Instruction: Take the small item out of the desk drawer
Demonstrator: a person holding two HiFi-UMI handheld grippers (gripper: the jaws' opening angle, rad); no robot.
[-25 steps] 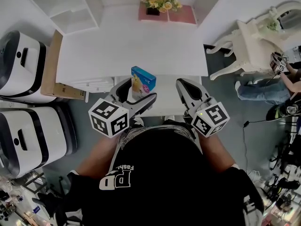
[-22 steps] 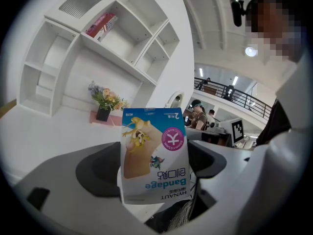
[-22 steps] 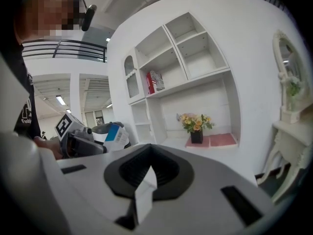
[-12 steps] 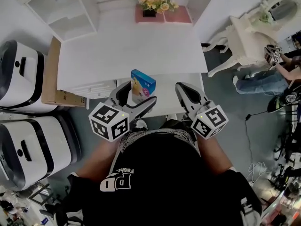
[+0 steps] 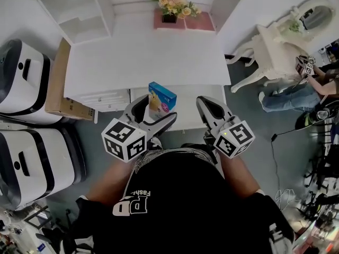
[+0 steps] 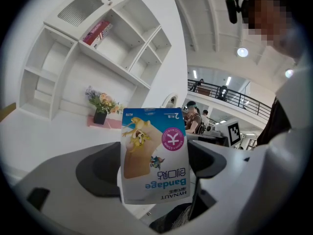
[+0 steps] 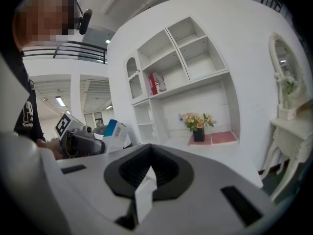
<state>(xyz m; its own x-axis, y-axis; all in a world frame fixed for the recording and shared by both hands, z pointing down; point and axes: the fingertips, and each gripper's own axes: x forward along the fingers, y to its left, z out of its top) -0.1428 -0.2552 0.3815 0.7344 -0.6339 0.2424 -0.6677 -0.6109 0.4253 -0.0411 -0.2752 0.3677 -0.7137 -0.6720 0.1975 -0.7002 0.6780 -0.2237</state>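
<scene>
A small blue-and-white bandage box (image 5: 161, 97) stands upright between the jaws of my left gripper (image 5: 154, 108), which is shut on it, above the white desk's (image 5: 148, 57) front edge. The left gripper view has the box (image 6: 155, 153) filling the gap between both jaws, print upside down. My right gripper (image 5: 205, 102) hovers beside it on the right, jaws together with nothing held. From the right gripper view (image 7: 146, 180) the box (image 7: 115, 132) shows at left. A white drawer-like panel (image 5: 185, 115) juts out from the desk front under both grippers.
A flower vase (image 5: 172, 7) on a pink mat stands at the desk's far edge, beside a white shelf unit (image 5: 74, 9). A cardboard box (image 5: 61, 83) and two white machines (image 5: 21, 78) are at left. A white vanity table (image 5: 280, 46) and a person (image 5: 312, 83) are at right.
Both grippers and the held box keep nearly the same places; only the head view has shifted slightly.
</scene>
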